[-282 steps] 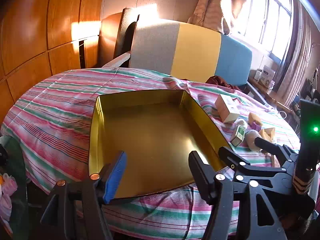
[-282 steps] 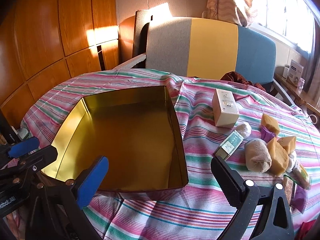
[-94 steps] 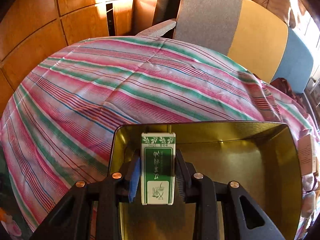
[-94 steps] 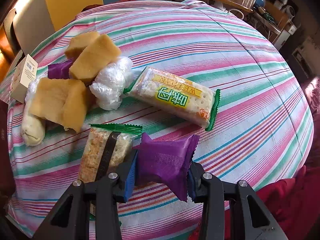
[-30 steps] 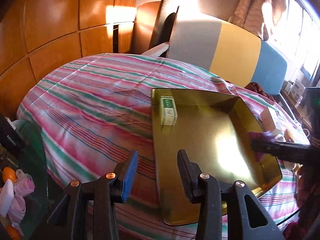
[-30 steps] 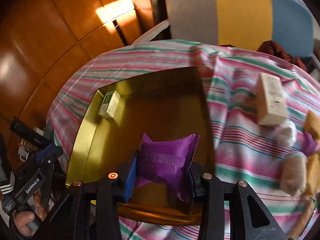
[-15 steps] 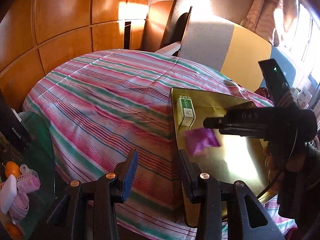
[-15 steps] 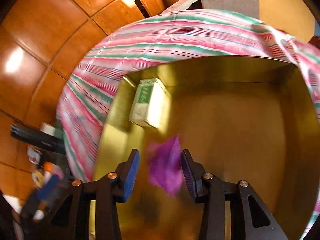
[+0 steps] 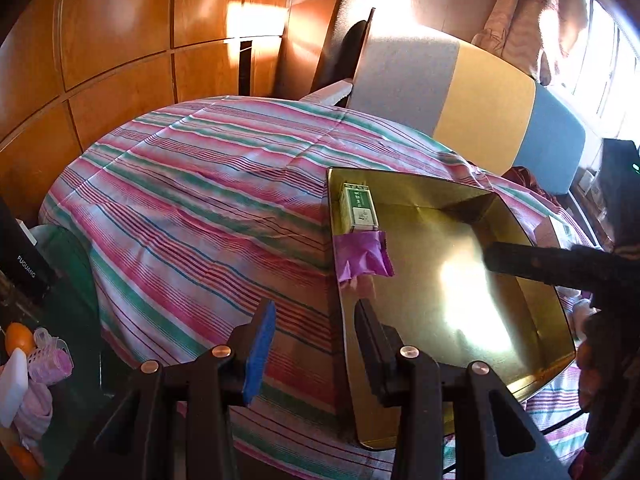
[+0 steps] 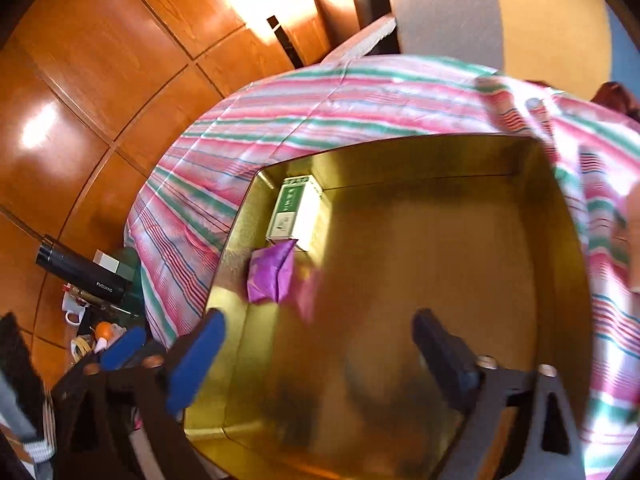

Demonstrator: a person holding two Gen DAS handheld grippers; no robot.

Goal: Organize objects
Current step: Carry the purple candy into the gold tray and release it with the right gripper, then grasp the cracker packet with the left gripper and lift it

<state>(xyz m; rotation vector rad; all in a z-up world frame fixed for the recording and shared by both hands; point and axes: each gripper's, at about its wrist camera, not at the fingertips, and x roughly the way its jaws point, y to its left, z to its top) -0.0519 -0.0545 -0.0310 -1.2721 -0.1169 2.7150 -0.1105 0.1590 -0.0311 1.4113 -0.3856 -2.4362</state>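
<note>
A gold metal tray [image 9: 532, 312] [image 10: 440, 200] sits on the striped tablecloth. A green and white box [image 9: 359, 209] [image 10: 294, 213] lies in its far left corner. A purple snack packet [image 9: 362, 255] [image 10: 270, 273] lies just in front of the box, against the tray's left wall. My left gripper [image 9: 314, 334] is open and empty, hovering over the tray's near left edge. My right gripper [image 10: 316, 354] is wide open and empty above the tray floor; its arm shows in the left wrist view [image 9: 560, 260].
A striped pink and green cloth [image 9: 200, 208] covers the round table. A grey, yellow and blue chair back [image 9: 460, 92] stands behind it. A black flask [image 10: 84, 274] and small clutter [image 9: 24, 360] sit low at the left. Wood panel walls surround.
My right gripper has opened wide and let go of the purple packet, which now lies in the tray beside the green box. The right gripper has drawn back. The left gripper has barely moved.
</note>
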